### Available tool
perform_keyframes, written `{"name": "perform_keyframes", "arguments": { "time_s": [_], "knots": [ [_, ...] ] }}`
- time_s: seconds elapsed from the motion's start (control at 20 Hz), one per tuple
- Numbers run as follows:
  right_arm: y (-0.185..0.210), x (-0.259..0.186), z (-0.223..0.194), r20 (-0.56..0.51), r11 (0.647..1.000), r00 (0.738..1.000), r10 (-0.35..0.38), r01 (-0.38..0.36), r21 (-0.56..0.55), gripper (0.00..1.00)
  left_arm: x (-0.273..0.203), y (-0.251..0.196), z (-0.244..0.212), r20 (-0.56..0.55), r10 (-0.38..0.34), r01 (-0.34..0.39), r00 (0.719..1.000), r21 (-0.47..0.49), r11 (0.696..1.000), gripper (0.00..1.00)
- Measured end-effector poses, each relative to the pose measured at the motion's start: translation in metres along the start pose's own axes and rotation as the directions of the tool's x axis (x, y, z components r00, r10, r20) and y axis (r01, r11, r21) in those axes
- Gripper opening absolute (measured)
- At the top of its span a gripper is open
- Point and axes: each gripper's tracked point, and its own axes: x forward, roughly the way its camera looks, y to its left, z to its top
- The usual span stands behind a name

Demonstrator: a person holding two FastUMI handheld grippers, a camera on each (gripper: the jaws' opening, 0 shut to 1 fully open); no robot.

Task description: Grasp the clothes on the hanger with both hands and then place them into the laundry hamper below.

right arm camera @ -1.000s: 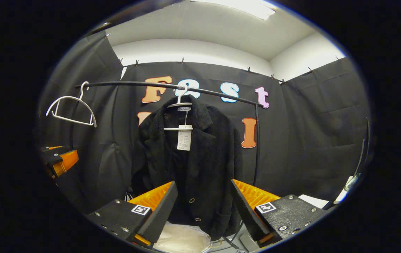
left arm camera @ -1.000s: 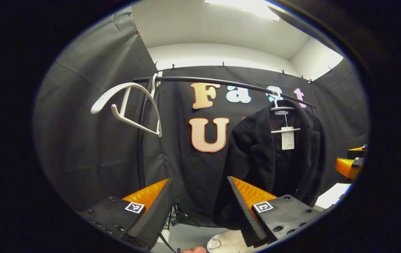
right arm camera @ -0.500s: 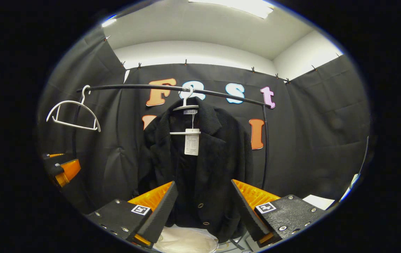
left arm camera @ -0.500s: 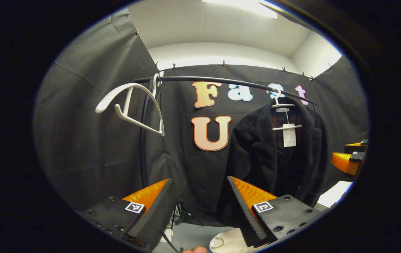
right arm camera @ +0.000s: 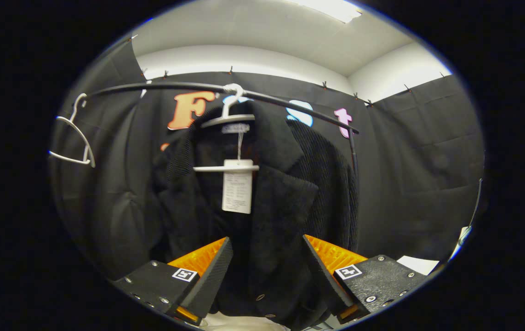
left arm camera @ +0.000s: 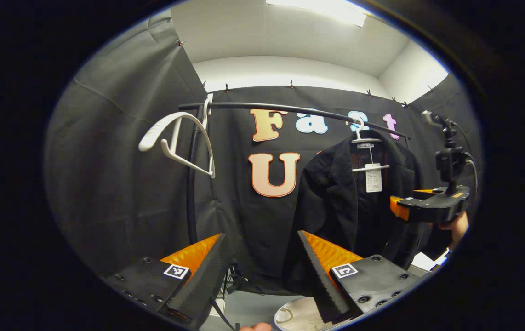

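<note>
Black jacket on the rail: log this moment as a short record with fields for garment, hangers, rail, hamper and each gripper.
garment: black textured jacket hanging on a white plastic hanger, white paper tag at its front
spare hanger: empty white plastic hanger hooked near the rail's end
rail: black metal rail
hamper: pale rim below the jacket
left gripper: open, apart from the jacket
right gripper: open, aimed at the jacket's front, contact cannot be told

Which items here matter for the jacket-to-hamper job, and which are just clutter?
Task items:
- black jacket on its white hanger
- laundry hamper, rim below the jacket
- left gripper, open
- right gripper, open, close to the jacket

Not needed:
- empty white hanger
- clothes rail
- paper tag
</note>
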Motion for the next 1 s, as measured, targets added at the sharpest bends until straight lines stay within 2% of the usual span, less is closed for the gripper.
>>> {"name": "perform_keyframes", "arguments": {
  "time_s": [0.15,0.2,0.25,0.35,0.55,0.6,0.65,0.7,0.8,0.85,0.9,1.0],
  "knots": [
    [-0.022,0.030,-0.029,-0.061,0.994,0.993,-0.105,0.103,-0.022,0.93,-0.009,0.014,0.002,0.000,0.030,-0.030,1.000,0.005,1.000,0.93],
    [-0.029,0.036,-0.034,-0.075,0.994,0.991,-0.109,0.108,-0.020,0.94,-0.012,0.017,0.004,-0.001,0.040,-0.040,0.999,0.008,0.999,0.96],
    [-0.029,0.040,-0.038,-0.084,0.996,0.993,-0.086,0.086,-0.004,0.88,-0.016,0.021,0.003,-0.002,0.052,-0.052,0.999,0.013,0.999,0.96],
    [-0.041,0.038,-0.033,-0.072,0.997,0.995,-0.074,0.076,0.021,0.64,-0.020,0.025,0.003,-0.003,0.071,-0.070,0.998,0.017,0.997,0.93],
    [-0.075,0.022,-0.011,-0.038,1.000,0.999,-0.022,0.023,0.018,0.16,-0.016,0.009,0.000,-0.007,0.063,-0.063,0.998,0.017,0.998,1.00],
    [-0.077,0.017,-0.005,-0.029,1.000,1.000,-0.005,0.005,0.016,0.19,-0.015,0.001,0.001,-0.004,0.050,-0.050,0.999,0.019,0.999,1.00],
    [-0.079,0.014,0.001,-0.017,1.000,1.000,0.014,-0.014,0.013,0.09,-0.011,-0.010,0.002,0.000,0.029,-0.029,1.000,0.018,0.999,1.00],
    [-0.082,0.011,0.007,-0.007,0.999,0.999,0.034,-0.034,0.011,0.07,-0.008,-0.025,0.004,0.004,0.001,-0.001,1.000,0.017,1.000,0.93],
    [-0.083,0.007,0.020,0.014,0.997,0.996,0.082,-0.082,0.004,0.05,0.006,-0.064,0.007,0.015,-0.067,0.067,0.998,-0.002,0.998,0.97],
    [-0.084,0.005,0.024,0.023,0.995,0.995,0.101,-0.101,-0.002,0.00,0.015,-0.085,0.009,0.024,-0.099,0.099,0.995,-0.008,0.995,0.96],
    [-0.085,0.000,0.024,0.030,0.992,0.992,0.123,-0.123,-0.009,0.04,0.024,-0.107,0.008,0.033,-0.138,0.138,0.990,-0.012,0.990,0.96],
    [-0.083,-0.005,0.023,0.028,0.987,0.987,0.161,-0.160,-0.007,0.04,0.052,-0.150,0.001,0.026,-0.208,0.209,0.978,-0.036,0.977,0.94]
  ]
}}
